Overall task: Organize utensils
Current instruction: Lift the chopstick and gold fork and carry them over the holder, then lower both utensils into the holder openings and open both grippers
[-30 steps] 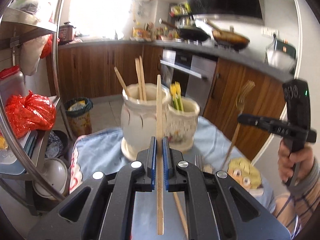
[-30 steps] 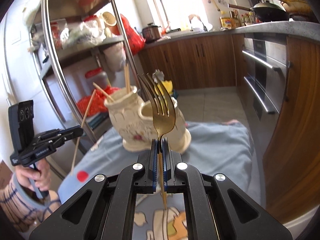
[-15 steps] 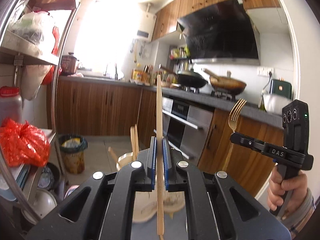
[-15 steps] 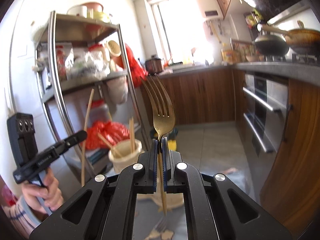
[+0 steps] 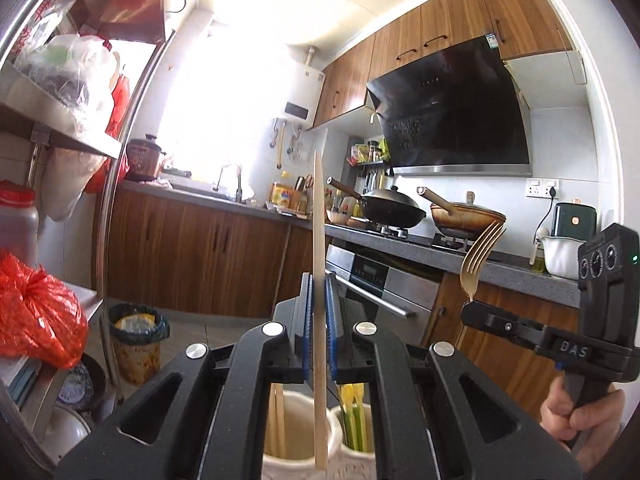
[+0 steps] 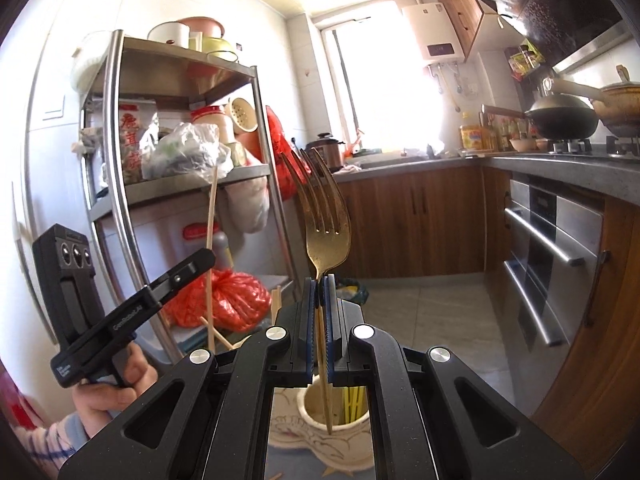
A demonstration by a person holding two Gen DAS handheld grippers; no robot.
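Left wrist view: the left gripper (image 5: pixel 319 320) is squeezed tight on a wooden chopstick (image 5: pixel 319 240) that stands straight up. Its bottom end hangs over the white holder (image 5: pixel 298 460) right below the gripper.

Right wrist view: the right gripper (image 6: pixel 319 320) pinches a gold fork (image 6: pixel 325 236), prongs up. Its handle tip hangs over the small cup (image 6: pixel 320 438) just below.
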